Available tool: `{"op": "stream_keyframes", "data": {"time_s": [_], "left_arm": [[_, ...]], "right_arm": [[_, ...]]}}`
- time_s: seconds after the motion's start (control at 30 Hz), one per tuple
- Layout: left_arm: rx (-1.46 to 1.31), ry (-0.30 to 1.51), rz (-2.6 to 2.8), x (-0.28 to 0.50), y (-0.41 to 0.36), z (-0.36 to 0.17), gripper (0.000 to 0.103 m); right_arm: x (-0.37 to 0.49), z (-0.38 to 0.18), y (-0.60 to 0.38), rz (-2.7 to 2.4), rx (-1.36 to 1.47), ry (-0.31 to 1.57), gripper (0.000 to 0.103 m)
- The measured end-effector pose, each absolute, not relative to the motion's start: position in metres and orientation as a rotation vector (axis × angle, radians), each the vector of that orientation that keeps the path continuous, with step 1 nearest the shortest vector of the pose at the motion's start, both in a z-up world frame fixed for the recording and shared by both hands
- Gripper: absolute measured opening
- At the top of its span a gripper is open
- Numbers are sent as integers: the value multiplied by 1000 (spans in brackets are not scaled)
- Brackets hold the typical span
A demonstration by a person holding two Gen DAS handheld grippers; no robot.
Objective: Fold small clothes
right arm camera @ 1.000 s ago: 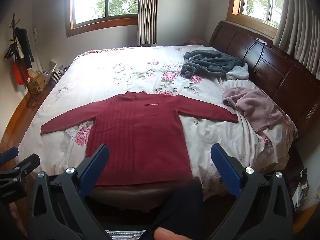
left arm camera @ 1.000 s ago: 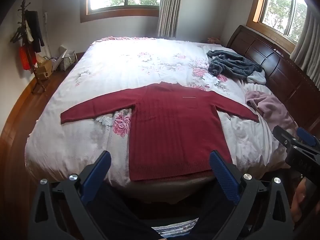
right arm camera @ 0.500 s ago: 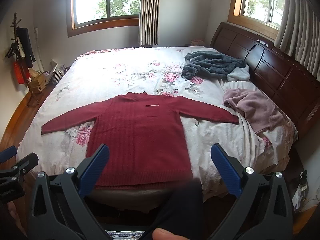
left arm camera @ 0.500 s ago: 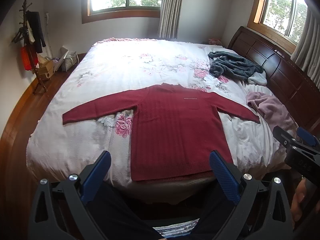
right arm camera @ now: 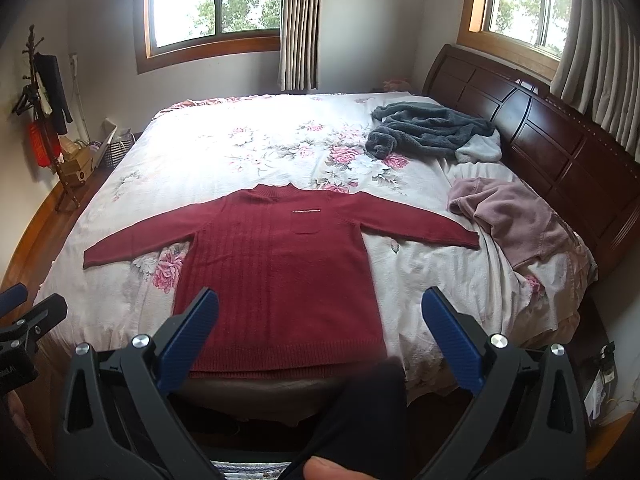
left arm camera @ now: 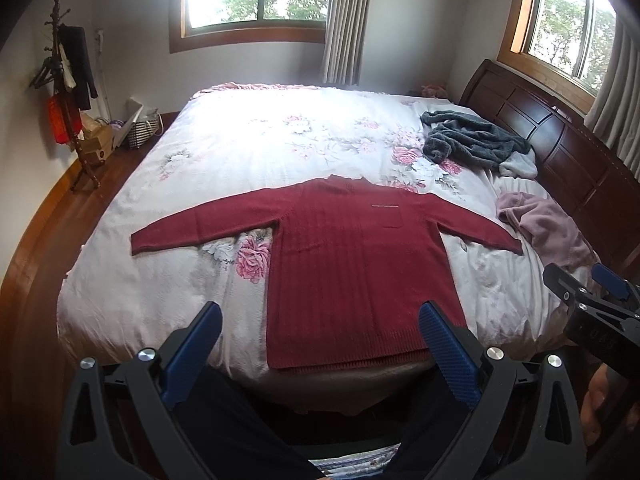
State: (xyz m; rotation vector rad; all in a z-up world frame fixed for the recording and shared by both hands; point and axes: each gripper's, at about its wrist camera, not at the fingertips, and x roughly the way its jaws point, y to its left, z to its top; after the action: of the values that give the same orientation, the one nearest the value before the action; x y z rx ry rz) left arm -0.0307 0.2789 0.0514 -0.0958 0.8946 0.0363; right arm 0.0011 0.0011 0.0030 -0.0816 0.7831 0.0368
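Lying flat, red sweater (left arm camera: pixel 352 260): collar pointing away.

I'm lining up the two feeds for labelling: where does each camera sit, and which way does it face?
Left wrist: on the left gripper, facing across the bed; open blue fingers, dark trouser legs, right gripper at right edge.
Right wrist: on the right gripper, facing likewise; open fingers, left gripper at left edge.
Shared: red sweater spread flat, grey garment, pink garment.

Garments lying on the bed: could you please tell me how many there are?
3: a dark red knit sweater spread flat nearby, a grey fleece garment and a crumpled mauve garment near the headboard. The heaps may hide more.
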Motion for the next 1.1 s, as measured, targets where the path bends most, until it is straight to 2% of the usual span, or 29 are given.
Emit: {"op": "stream_keyframes", "data": {"time_s": [1.1], "left_arm": [[-93, 869, 49, -35, 277, 61, 99]], "right_arm": [[-1, 3, 4, 39, -71, 774, 100]]}}
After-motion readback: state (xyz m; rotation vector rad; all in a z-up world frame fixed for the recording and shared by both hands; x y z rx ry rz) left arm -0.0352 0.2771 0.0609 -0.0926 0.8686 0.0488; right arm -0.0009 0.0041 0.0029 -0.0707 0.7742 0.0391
